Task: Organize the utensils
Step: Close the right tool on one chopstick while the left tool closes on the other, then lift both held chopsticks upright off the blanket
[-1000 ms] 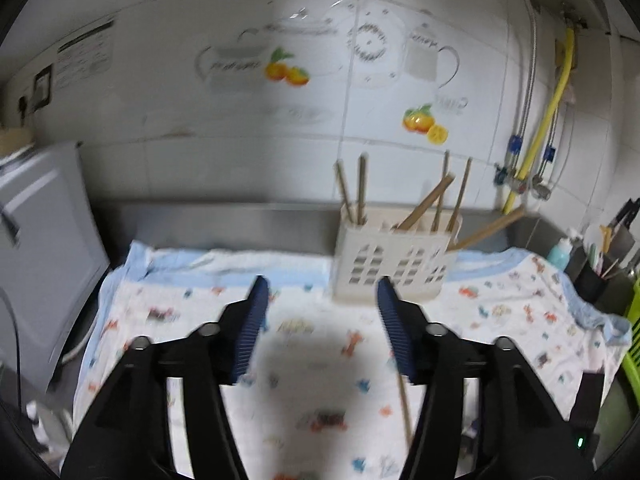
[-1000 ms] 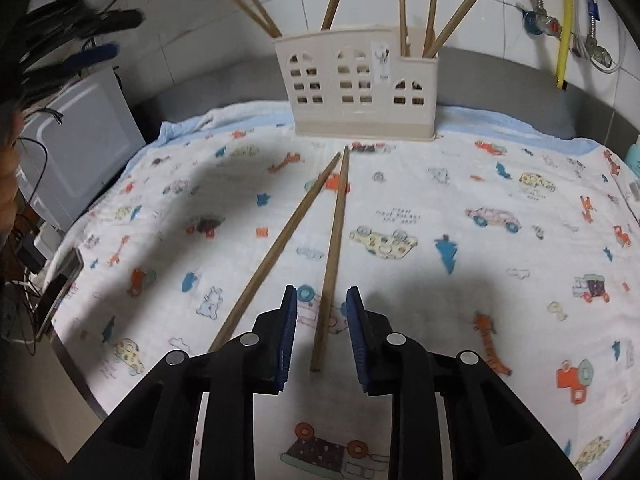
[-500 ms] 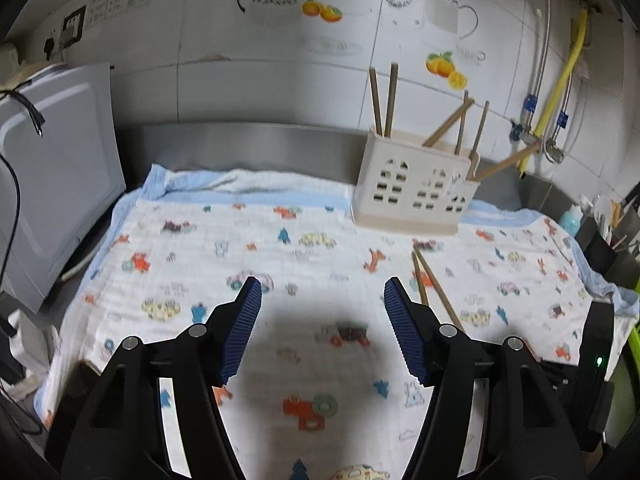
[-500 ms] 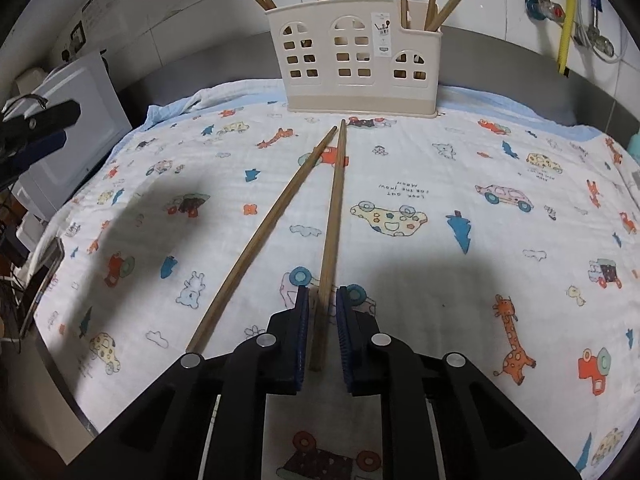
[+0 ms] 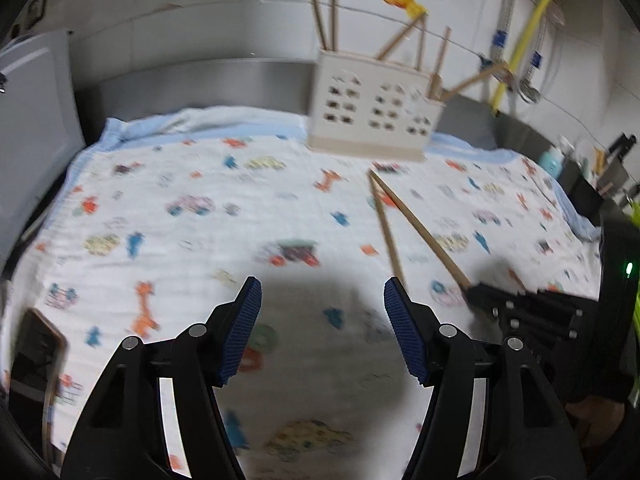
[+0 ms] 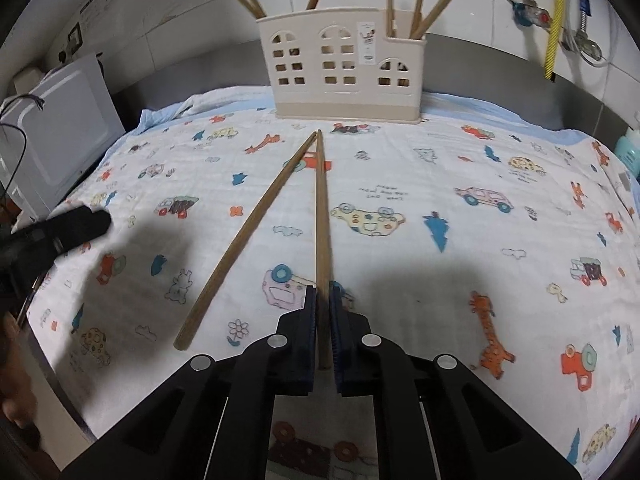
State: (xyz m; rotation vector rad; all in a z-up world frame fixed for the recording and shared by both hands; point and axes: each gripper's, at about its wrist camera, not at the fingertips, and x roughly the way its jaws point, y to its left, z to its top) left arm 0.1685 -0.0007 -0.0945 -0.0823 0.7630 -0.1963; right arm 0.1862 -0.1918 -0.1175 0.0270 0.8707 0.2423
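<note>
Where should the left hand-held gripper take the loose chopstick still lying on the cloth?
Grip the loose chopstick near its thick near end, coming from above with jaws straddling the shaft. It lies flat, angled away from the holder, and diverges there from the one the right hand-held gripper holds.

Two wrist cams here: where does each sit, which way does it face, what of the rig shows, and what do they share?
Left wrist: rides the left claw, angled down over the cartoon-print cloth toward the cream plastic utensil holder; its open blue-padded fingers show, and the right claw at right.
Right wrist: rides the right claw, angled down at the same holder; its jaws are shut on one wooden chopstick, with a loose wooden chopstick beside it and the left claw at left.
Shared: cloth, holder, both chopsticks.
</note>
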